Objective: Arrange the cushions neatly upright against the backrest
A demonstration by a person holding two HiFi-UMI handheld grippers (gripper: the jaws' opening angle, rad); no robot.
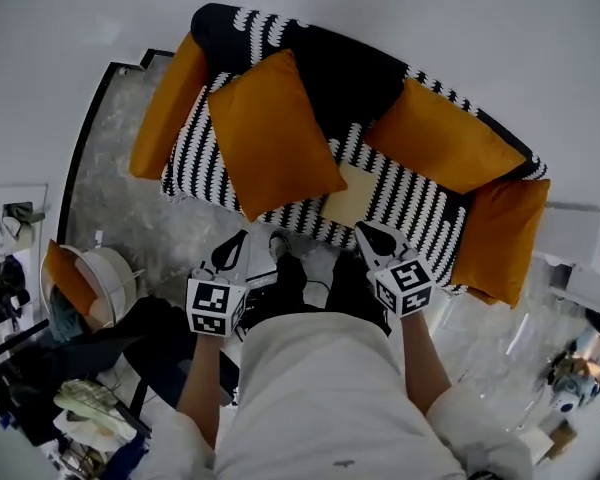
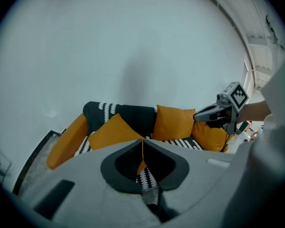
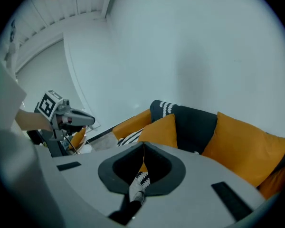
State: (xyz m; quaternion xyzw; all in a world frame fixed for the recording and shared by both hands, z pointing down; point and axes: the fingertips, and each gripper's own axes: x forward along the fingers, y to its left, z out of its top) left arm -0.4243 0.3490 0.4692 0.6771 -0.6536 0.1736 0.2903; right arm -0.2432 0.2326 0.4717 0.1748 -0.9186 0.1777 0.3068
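Note:
A sofa [image 1: 355, 83] under a black-and-white patterned throw stands against the wall. One orange cushion [image 1: 270, 133] lies tilted on the left of the seat, its corner up against the backrest. A second orange cushion [image 1: 442, 138] leans on the backrest at the right. Orange bolsters form the left arm [image 1: 165, 108] and the right arm [image 1: 500, 238]. My left gripper [image 1: 238, 240] and right gripper [image 1: 365, 230] hover in front of the seat edge, both shut and empty. The left gripper view shows the shut jaws of the left gripper [image 2: 142, 141] pointing at the tilted cushion [image 2: 115, 131]. The right gripper [image 3: 143, 146] points there too.
A pale square patch [image 1: 348, 196] lies on the seat between the cushions. A grey rug [image 1: 110, 178] lies under the sofa. A round white stand with an orange cushion [image 1: 80, 283] and clutter sit at the lower left. White furniture [image 1: 580, 243] stands right.

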